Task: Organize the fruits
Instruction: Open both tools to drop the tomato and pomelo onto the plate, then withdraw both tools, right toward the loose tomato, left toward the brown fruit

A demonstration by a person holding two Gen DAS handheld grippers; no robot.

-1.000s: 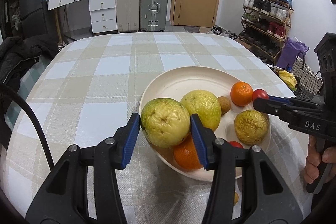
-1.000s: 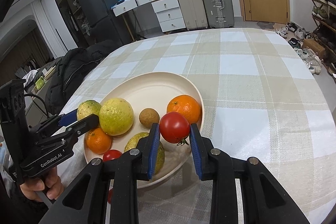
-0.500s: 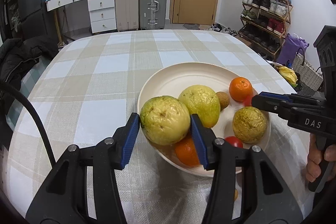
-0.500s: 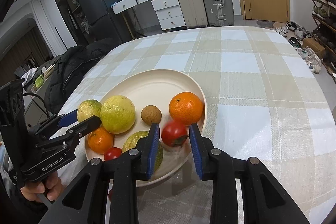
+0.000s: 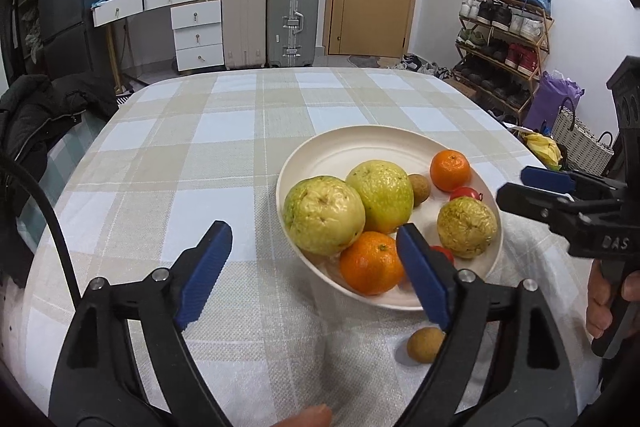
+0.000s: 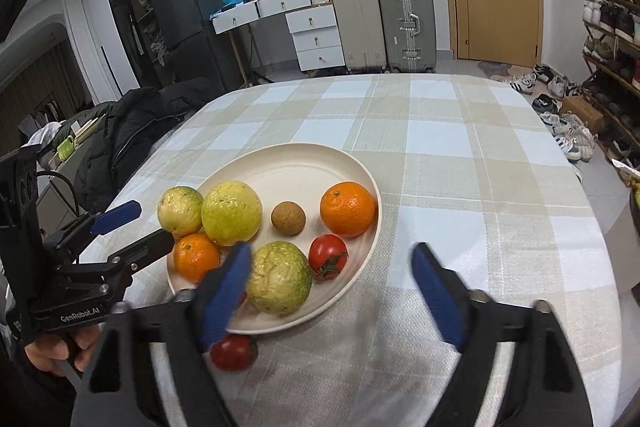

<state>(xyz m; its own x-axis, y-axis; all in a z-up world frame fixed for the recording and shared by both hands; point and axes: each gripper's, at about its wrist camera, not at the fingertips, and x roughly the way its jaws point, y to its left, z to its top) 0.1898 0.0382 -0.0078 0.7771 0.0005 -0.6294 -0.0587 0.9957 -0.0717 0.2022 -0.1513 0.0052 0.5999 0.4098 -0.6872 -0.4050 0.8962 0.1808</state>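
A cream plate on the checked tablecloth holds three yellow-green guavas, two oranges, a brown longan and a red tomato. My left gripper is open and empty, just in front of the plate's near-left rim. My right gripper is open and empty, just behind the plate's near-right rim. A second tomato and a second longan lie on the cloth beside the plate.
The table's edges curve off at left and right. A black jacket hangs on a chair at the left. Suitcases, a drawer unit and a shoe rack stand beyond the table.
My left gripper opened and released the guava onto the plate, then drew back. My right gripper opened and released the tomato onto the plate, then drew back.
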